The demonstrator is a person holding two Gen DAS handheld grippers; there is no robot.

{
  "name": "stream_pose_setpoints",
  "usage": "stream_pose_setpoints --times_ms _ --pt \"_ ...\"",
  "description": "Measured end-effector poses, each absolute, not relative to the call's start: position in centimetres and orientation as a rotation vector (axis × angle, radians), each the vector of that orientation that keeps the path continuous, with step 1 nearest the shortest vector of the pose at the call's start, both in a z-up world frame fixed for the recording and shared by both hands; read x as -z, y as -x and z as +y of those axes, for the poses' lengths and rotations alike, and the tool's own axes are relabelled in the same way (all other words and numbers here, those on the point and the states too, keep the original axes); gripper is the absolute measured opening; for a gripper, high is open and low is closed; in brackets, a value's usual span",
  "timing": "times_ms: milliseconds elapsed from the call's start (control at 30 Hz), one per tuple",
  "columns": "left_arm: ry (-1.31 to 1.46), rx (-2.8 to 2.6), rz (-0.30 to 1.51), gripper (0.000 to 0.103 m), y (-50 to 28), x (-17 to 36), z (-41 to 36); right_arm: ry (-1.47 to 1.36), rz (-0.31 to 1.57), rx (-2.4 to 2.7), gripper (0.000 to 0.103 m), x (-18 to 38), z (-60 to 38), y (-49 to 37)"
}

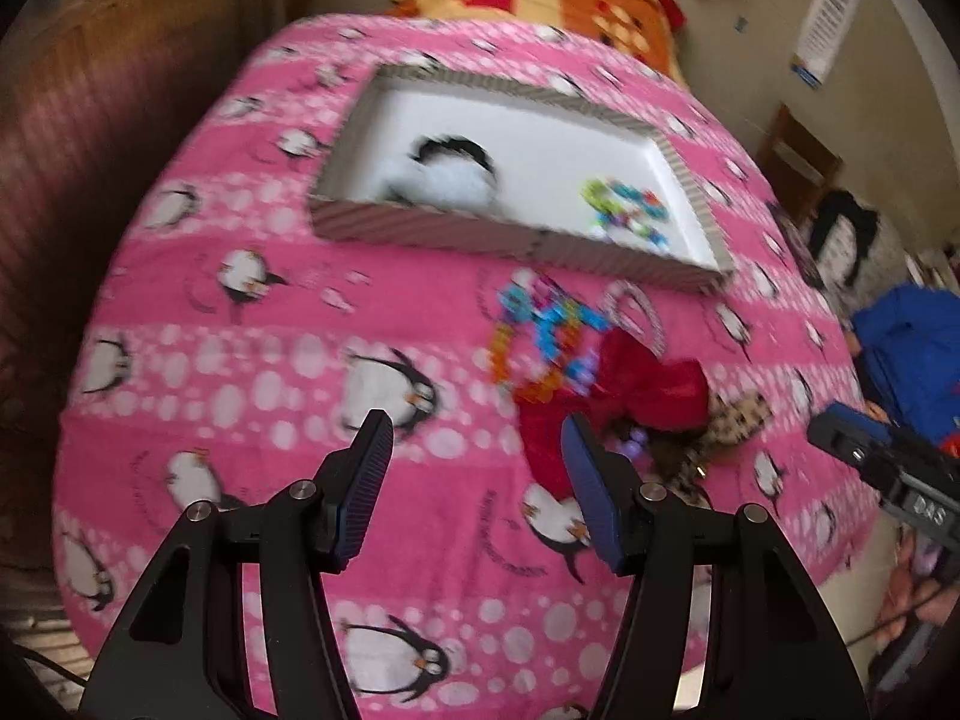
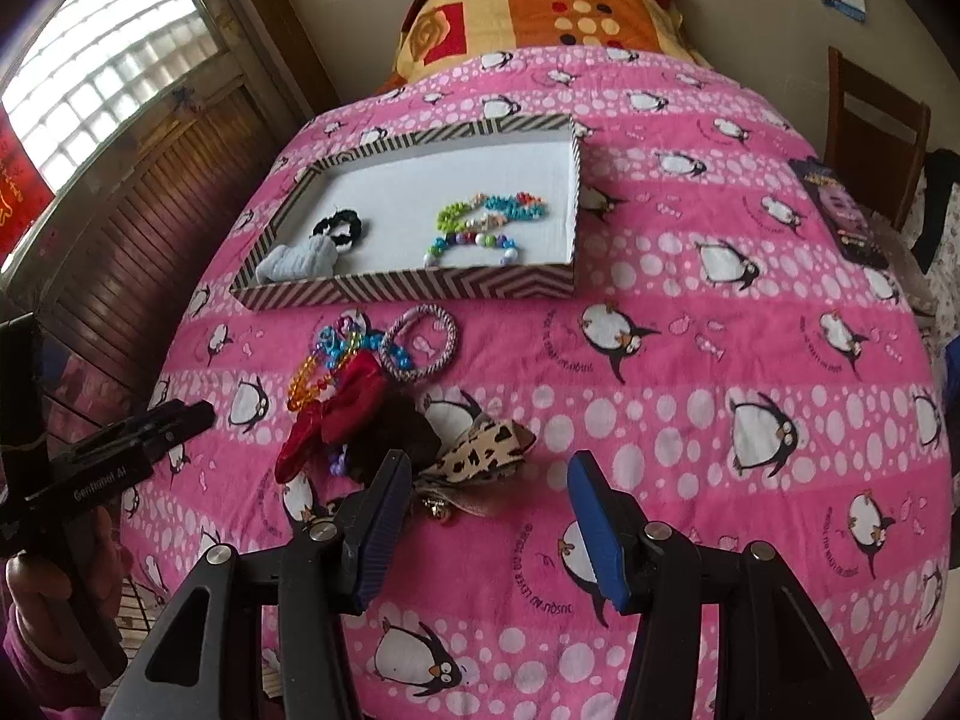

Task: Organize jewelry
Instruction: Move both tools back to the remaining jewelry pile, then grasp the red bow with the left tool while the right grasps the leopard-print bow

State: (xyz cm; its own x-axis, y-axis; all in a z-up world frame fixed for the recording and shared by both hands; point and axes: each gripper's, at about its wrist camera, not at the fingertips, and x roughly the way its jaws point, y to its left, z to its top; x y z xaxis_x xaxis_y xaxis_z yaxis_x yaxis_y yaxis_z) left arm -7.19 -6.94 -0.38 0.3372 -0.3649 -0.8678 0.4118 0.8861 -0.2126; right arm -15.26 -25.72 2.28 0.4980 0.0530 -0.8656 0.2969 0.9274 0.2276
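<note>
A shallow striped box (image 2: 456, 288) (image 1: 420, 234) lies on the pink penguin blanket. It holds bead strings (image 2: 492, 210) (image 1: 624, 204), a black scrunchie (image 2: 339, 225) and a pale cloth piece (image 2: 297, 261). In front of it lie colourful bead bracelets (image 2: 336, 354) (image 1: 540, 336), a braided hair tie (image 2: 423, 339), a red bow (image 2: 336, 420) (image 1: 636, 396) and a leopard bow (image 2: 486, 450) (image 1: 735, 420). My left gripper (image 1: 477, 450) is open and empty, hovering left of the red bow. My right gripper (image 2: 489, 492) is open and empty, just in front of the leopard bow.
The pink blanket (image 2: 720, 360) covers a bed. A folded orange quilt (image 2: 540, 6) lies at its far end. A dark booklet (image 2: 840, 210) rests at the right edge, near a wooden chair (image 2: 870, 114). A window and wood panelling (image 2: 150, 198) stand on the left.
</note>
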Motion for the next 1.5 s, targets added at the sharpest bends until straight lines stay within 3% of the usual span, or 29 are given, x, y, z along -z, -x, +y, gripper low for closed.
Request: stream_pose_setpoints --times_ms 700,767,833,867,933,1500 --pt "-0.228 0.746 1.139 0.058 6.8 4.1 -14.4 -0.709 1.044 0.068 0.051 4.4 -27.6 14.0" --pt "-0.229 0.759 1.150 0.052 6.7 4.5 -14.7 -0.697 1.023 0.059 0.039 4.4 -27.7 13.7" --pt "-0.218 0.775 1.169 0.031 6.4 5.0 -15.0 -0.694 1.012 0.051 0.022 4.6 -27.9 13.5" --pt "-0.212 0.778 1.174 0.028 6.4 5.0 -15.0 -0.696 1.011 0.051 0.018 4.8 -28.0 13.4" --pt "-0.209 0.770 1.172 0.012 6.4 5.0 -14.9 -0.706 1.005 0.050 0.004 5.1 -28.3 13.4" --pt "-0.087 0.769 1.083 0.007 6.3 -1.2 -11.6 -0.613 0.872 0.011 0.001 -3.0 -29.9 14.8"
